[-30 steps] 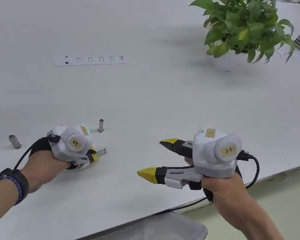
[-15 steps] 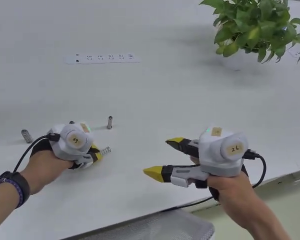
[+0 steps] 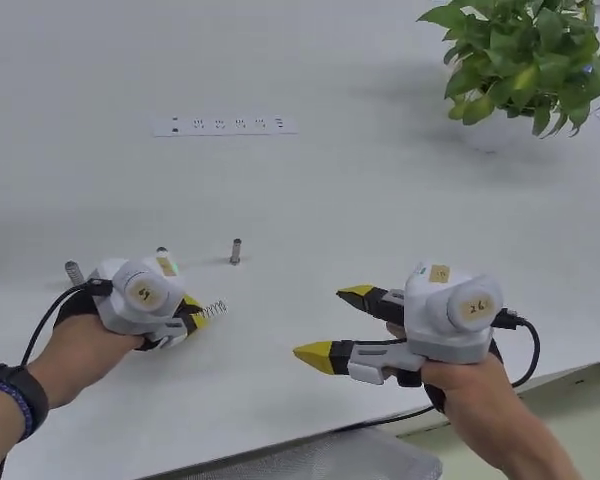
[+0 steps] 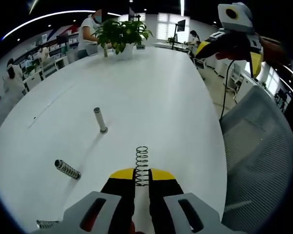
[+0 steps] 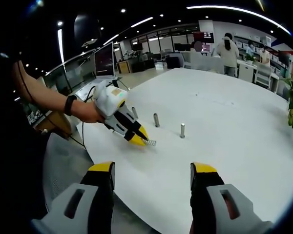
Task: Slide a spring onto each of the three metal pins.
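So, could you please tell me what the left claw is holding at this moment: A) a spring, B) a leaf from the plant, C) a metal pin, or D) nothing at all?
A: the left claw is shut on a spring, whose coils stick out past the claw's yellow tips.

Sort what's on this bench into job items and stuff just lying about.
Job: spring, gripped in the left claw; bare pin; spring-covered pin.
Lying about: power strip; potted plant.
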